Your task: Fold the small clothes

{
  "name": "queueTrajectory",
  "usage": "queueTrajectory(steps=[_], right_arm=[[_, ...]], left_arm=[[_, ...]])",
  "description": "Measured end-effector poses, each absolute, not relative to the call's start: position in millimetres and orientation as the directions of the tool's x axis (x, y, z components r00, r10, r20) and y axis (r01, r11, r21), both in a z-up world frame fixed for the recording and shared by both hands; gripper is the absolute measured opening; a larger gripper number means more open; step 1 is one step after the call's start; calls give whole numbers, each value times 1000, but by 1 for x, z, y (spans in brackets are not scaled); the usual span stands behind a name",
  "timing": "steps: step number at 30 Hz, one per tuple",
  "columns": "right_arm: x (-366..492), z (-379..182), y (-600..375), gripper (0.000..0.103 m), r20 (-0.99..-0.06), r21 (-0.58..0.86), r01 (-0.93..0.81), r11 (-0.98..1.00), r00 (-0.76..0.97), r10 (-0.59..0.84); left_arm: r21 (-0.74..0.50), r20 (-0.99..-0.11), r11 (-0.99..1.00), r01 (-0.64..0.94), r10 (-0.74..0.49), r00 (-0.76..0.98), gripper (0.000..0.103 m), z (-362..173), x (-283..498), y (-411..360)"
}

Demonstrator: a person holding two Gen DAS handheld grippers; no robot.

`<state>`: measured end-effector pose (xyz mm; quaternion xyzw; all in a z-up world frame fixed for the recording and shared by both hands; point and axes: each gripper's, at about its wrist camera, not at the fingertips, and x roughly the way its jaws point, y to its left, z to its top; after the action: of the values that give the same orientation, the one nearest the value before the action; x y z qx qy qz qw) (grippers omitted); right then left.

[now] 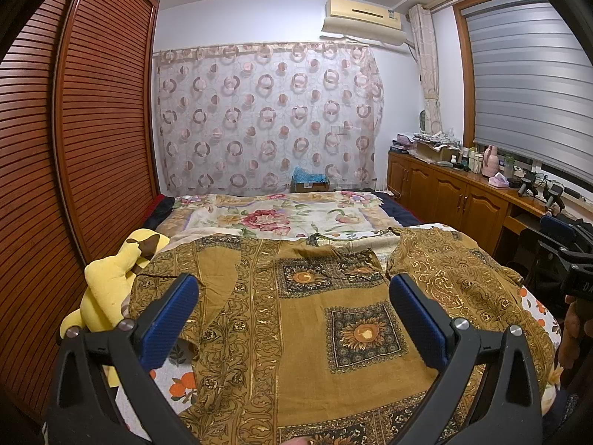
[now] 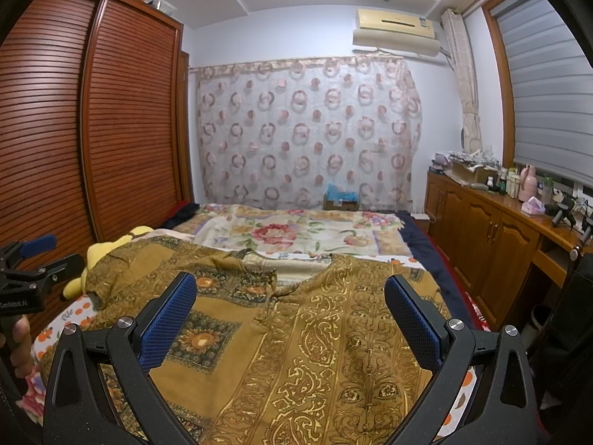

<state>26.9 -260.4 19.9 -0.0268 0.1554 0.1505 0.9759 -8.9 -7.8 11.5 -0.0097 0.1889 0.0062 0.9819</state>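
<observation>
A mustard-brown garment [image 1: 315,319] with gold paisley and sunflower squares lies spread flat on the bed, neck opening toward the far side; it also fills the right wrist view [image 2: 304,341]. My left gripper [image 1: 294,296] is open and empty, hovering over the garment's left half. My right gripper [image 2: 291,296] is open and empty over the right half. The right gripper's body shows at the right edge of the left wrist view [image 1: 570,270]. The left gripper's body shows at the left edge of the right wrist view [image 2: 33,270].
A yellow plush toy [image 1: 107,289] lies at the bed's left edge by the slatted wooden wardrobe [image 1: 74,148]. A floral quilt [image 1: 281,215] covers the far bed. A wooden cabinet [image 1: 444,189] with clutter runs along the right wall under the window.
</observation>
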Motion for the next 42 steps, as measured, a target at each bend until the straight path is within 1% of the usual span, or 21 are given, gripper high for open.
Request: queueTrajectory(steps=[6,13,19,23,32,36,39,41,42], right_arm=[[32,15,-255,103,-328,4,-336,942,889,318],[41,4,-238,103,-357,-2,-404,915,855,377],[49,-7,-226,103,-386,-8,-457,890,822,419],[55,-13,-218,103,-405,-9,-484,875,802,439],[69,-24,-194,102,-456,-8,-534,845,754,472],[78,-37,-181,101,-502,-8,-556,831,721,477],[83,-44,-175,100,-514,1,-568,823,706,487],[85,-48,-172,100,-519,9,-572,820,698,493],[85,-49,-172,100,-523,16,-575,818,692,497]], left_arm=[[-9,-387,999,-34,27,922,103,5,-3,0],[-9,-427,997,-72,62,902,103,-15,9,27],[-33,-460,997,-63,41,887,103,-23,15,56],[-27,-491,998,-62,41,870,103,-28,21,73],[21,-558,996,-85,83,826,103,-44,30,111],[-1,-594,996,-92,73,801,103,-54,40,137],[-27,-626,995,-95,57,778,103,-67,50,158],[-46,-654,993,-104,49,755,96,-77,58,173],[-58,-668,992,-115,47,743,95,-82,62,181]])
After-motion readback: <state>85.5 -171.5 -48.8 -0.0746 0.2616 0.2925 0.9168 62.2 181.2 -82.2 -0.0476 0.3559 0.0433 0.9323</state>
